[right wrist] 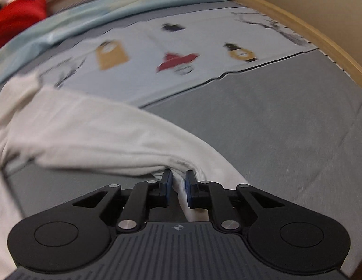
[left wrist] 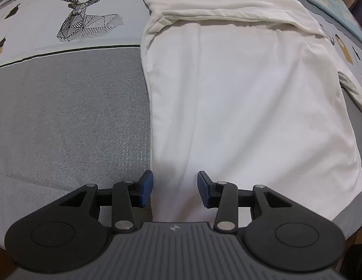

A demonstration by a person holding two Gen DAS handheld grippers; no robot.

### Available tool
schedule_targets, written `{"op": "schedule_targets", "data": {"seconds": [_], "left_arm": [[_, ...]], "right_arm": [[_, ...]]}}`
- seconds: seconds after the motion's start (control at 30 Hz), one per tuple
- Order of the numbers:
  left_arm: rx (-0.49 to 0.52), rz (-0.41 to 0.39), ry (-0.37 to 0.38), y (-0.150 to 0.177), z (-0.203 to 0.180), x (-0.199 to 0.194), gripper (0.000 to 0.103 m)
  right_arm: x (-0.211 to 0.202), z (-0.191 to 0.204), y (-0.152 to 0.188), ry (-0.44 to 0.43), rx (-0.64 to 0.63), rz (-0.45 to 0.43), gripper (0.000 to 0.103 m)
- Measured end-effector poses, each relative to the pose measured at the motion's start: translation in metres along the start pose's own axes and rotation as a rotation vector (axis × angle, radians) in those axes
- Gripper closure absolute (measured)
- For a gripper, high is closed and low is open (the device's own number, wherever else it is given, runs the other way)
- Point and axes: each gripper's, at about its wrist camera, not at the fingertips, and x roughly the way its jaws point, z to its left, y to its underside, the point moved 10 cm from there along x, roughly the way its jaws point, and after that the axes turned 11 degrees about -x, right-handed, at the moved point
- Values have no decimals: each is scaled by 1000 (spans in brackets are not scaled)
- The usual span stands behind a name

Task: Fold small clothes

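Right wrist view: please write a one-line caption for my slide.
Right tongs pinch a bunched edge of the white garment above the grey bedcover.

Soft, even indoor light; the left wrist view is sharp with bowed fisheye edges, while motion blur smears the right wrist view's upper half.

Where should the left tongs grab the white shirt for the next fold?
Probably the near hem corner of the white shirt, approached from above. The left tongs hang open straddling that side edge, where the cloth lies flat on the grey bedding, so one pad could slip under it.
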Motion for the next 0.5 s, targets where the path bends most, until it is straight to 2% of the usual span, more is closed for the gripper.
{"op": "schedule_targets", "data": {"seconds": [0.27, 0.5], "left_arm": [[13, 9, -32, 0, 10, 12, 57], [3, 14, -49, -7, 15, 16, 57]], "right_arm": [[37, -26, -46, 49, 19, -124, 93], [66, -47, -90, 21, -3, -203, 93]]}}
